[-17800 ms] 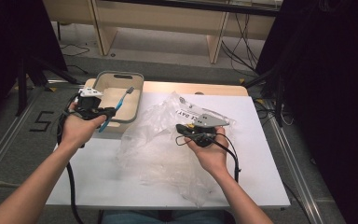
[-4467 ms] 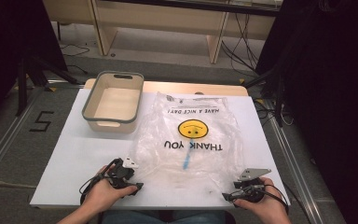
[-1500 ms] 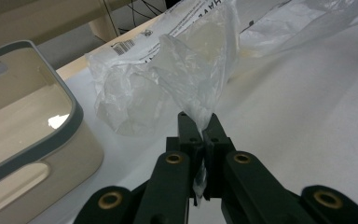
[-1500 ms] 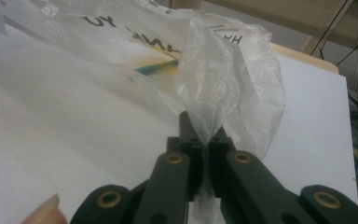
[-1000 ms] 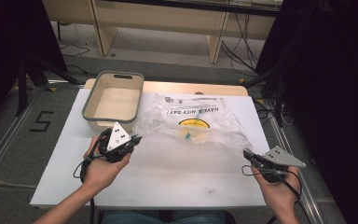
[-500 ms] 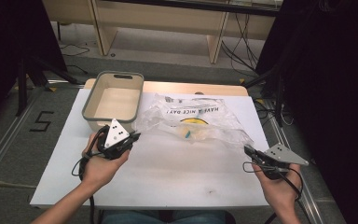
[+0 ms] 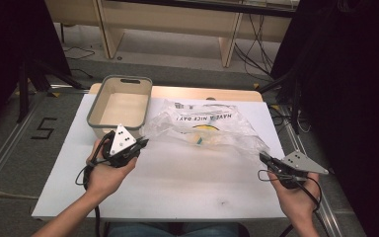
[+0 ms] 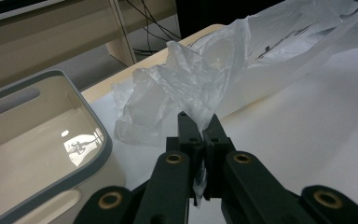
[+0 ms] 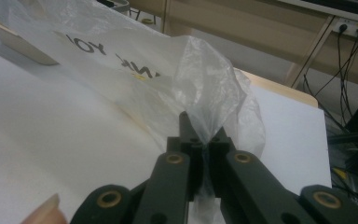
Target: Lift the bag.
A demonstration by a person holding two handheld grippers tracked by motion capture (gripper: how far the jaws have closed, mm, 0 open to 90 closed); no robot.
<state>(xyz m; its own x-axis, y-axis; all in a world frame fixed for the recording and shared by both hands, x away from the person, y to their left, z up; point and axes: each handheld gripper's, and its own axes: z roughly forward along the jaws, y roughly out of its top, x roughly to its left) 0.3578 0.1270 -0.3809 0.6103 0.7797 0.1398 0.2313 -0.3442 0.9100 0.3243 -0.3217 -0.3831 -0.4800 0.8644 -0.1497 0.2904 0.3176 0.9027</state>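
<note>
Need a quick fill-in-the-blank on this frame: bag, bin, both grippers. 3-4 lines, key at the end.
1. The left gripper is shut on the plastic ____.
2. The right gripper is clamped on the same plastic bag, so the bag is held by ____ grippers.
3. The beige bin stands at the table's far ____ corner in the high view.
4. Inside, the bin is ____.

Missing words: bag; both; left; empty
</note>
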